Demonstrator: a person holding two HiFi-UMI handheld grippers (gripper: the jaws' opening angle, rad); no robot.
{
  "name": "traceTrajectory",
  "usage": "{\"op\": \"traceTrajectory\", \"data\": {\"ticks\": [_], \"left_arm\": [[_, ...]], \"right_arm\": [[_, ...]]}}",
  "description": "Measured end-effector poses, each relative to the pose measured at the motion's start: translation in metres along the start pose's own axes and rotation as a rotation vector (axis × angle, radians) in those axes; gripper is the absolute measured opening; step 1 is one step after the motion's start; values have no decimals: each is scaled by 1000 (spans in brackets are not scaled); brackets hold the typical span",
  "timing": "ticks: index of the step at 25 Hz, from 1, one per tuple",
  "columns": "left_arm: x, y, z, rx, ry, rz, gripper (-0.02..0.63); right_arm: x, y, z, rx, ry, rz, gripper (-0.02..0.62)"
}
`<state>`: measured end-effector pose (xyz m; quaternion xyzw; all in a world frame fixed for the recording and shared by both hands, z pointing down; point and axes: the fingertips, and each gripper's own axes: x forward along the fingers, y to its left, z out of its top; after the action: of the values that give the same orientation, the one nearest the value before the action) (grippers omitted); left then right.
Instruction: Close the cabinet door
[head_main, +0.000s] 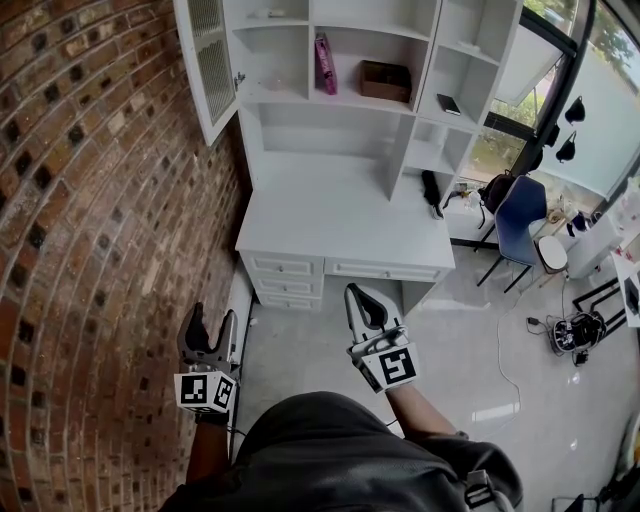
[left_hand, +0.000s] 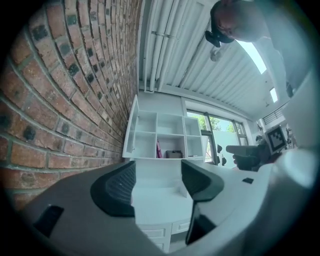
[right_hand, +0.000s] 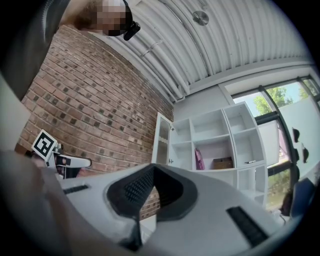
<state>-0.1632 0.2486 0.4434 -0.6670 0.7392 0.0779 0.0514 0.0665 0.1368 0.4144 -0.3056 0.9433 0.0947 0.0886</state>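
open-doored cabinet with pink book and brown box inside; left tongs apart, right tongs together

Daylight comes in through the tall glass windows at the right, brightening the white wooden shelf cabinet and laying pale glare on the glossy grey floor tiles. The red brick wall bows with fisheye distortion. Both gripper views have dark vignetted corners and a soft, blurred foreground.
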Motion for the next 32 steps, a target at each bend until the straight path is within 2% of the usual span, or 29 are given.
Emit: {"op": "traceTrajectory", "data": {"ticks": [2, 5, 16, 22, 26, 32], "left_arm": [[-2, 3, 4, 1, -20, 23, 334], [-4, 6, 3, -5, -27, 49, 368], [10, -13, 2, 8, -14, 53, 364], [15, -26, 10, 20, -33, 84, 362], [13, -31, 2, 15, -15, 95, 357], [8, -27, 3, 14, -10, 98, 357]], "right_arm": [[-2, -1, -1, 2, 4, -1, 0], [-5, -2, -3, 5, 3, 0, 0], [-26, -27, -12, 31, 9, -3, 0], [-38, -46, -23, 46, 24, 10, 0], [-39, -53, -23, 46, 16, 14, 0], [-34, -44, -22, 48, 4, 24, 0]]}}
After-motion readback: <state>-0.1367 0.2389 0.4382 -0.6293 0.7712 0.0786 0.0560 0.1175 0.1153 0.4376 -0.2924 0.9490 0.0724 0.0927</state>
